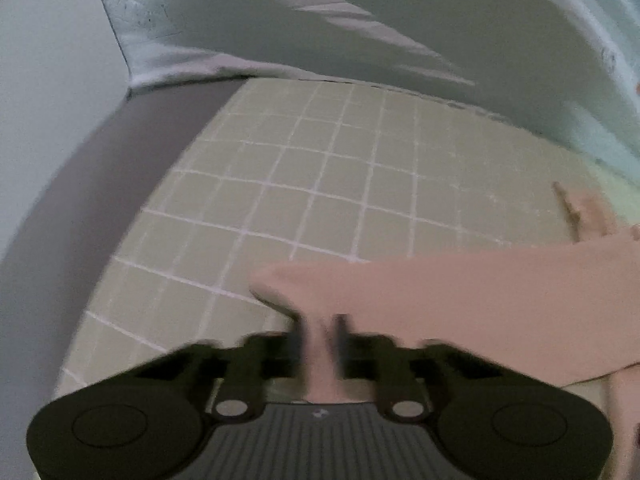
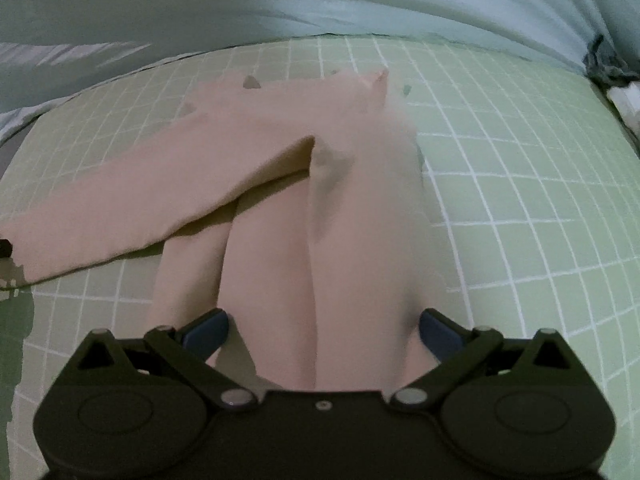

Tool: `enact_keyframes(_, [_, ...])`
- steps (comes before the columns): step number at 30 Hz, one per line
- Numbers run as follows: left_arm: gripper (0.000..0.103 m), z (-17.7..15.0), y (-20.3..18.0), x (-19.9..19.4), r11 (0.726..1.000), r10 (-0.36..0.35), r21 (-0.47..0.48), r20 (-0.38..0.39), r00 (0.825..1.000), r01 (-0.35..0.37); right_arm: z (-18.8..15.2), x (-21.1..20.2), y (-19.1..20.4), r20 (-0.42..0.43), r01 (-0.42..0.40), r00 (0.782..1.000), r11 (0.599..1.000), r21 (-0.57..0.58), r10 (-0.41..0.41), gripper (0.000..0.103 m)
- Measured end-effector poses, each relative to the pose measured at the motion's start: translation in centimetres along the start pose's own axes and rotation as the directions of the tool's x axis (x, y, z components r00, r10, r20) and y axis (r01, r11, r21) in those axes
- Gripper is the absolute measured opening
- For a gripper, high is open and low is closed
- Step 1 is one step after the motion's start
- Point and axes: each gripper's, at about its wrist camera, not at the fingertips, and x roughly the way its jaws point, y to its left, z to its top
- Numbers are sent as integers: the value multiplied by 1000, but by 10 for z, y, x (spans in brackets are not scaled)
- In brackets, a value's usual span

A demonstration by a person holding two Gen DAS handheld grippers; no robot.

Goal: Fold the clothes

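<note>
A pale pink garment (image 2: 280, 184), shaped like trousers with two legs, lies on a green grid mat (image 2: 520, 184). One leg runs to the left, the other runs toward the right wrist camera. My right gripper (image 2: 324, 332) is open, its blue-padded fingers (image 2: 206, 334) on either side of the near leg's end. In the left wrist view my left gripper (image 1: 320, 340) is shut on a pinch of the pink garment (image 1: 460, 292), held a little above the mat (image 1: 320, 176). The view is blurred.
A light teal sheet (image 2: 280, 8) lies bunched behind the mat, also seen in the left wrist view (image 1: 360, 20). A grey surface (image 1: 132, 152) borders the mat on the left. Dark crumpled cloth (image 2: 604, 62) sits at the far right.
</note>
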Motion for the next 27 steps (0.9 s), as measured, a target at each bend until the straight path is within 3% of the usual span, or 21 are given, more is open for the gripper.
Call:
enact_keyframes(2, [6, 2, -2, -7, 999, -30, -38, 4, 1000, 30, 3, 1, -2, 6, -11, 1000, 1000, -4, 11, 103])
enact_keyframes(5, [6, 4, -20, -31, 995, -96, 17, 59, 994, 95, 3, -5, -9, 39, -26, 999, 1000, -2, 26, 103])
enact_keyframes(9, [6, 3, -59, -67, 971, -233, 79, 100, 967, 226, 1, -16, -21, 90, -43, 995, 999, 1, 43, 103])
enact_keyframes(12, [6, -4, -99, -91, 928, -362, 136, 93, 928, 348, 0, -24, -29, 129, -56, 990, 998, 3, 55, 103])
enact_keyframes(15, [6, -22, -147, -110, 849, -491, 241, 24, 871, 471, -10, -36, -52, 155, -63, 986, 997, 48, 55, 103])
enact_keyframes(17, [13, -39, -173, -115, 810, -535, 258, -42, 844, 527, -20, -42, -72, 162, -62, 986, 994, 90, 47, 103])
enact_keyframes(18, [31, -47, -185, -117, 804, -528, 276, -73, 846, 526, -25, -45, -82, 163, -64, 985, 992, 105, 46, 103])
enact_keyframes(19, [54, -56, -196, -117, 807, -502, 305, -100, 859, 507, -29, -48, -90, 165, -73, 985, 991, 110, 54, 103])
enact_keyframes(21, [76, -72, -214, -119, 812, -437, 370, -126, 891, 451, -38, -53, -101, 172, -80, 983, 991, 108, 60, 103])
enact_keyframes(23, [84, -83, -222, -126, 826, -360, 435, -81, 929, 358, -43, -57, -104, 180, -92, 981, 991, 94, 74, 103])
enact_keyframes(25, [90, -87, -222, -132, 843, -304, 456, -35, 952, 286, -42, -59, -99, 190, -128, 975, 990, 56, 115, 103])
enact_keyframes(27, [91, -85, -215, -140, 877, -251, 425, 7, 968, 225, -41, -60, -94, 199, -162, 968, 987, 17, 155, 103])
